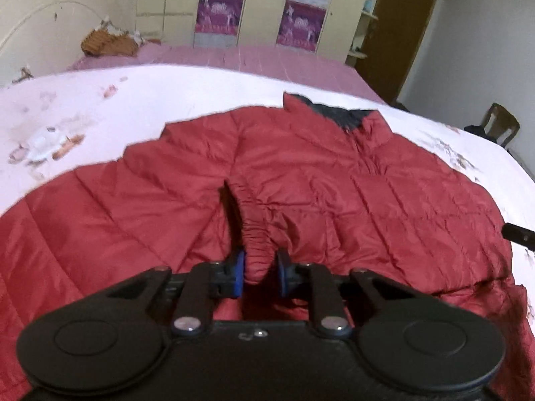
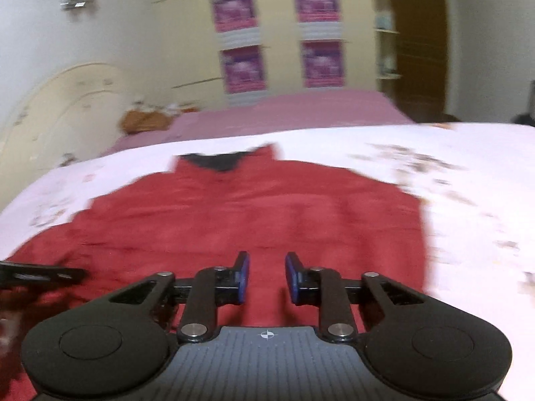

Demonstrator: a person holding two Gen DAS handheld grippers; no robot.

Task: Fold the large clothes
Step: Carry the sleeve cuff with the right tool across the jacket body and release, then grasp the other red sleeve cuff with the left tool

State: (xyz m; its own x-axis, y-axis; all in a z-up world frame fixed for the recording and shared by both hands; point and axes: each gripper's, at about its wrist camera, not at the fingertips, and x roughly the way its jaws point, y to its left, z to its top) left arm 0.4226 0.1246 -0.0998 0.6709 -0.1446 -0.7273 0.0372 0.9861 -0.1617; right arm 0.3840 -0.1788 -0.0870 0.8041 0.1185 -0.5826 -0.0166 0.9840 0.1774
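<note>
Left claw [image 1: 260, 272] pinches the jacket [image 1: 301, 180] cuff [image 1: 255, 254]; right claw [image 2: 266, 275] hovers open, empty; carry the sleeve flat across the chest

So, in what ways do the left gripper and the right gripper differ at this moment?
The left gripper is shut on the elastic cuff of the red jacket; the right gripper is open and holds nothing. The left wrist view is fairly sharp, the right wrist view blurred. Both have blue pads and hang over the jacket on the white bedspread.
</note>
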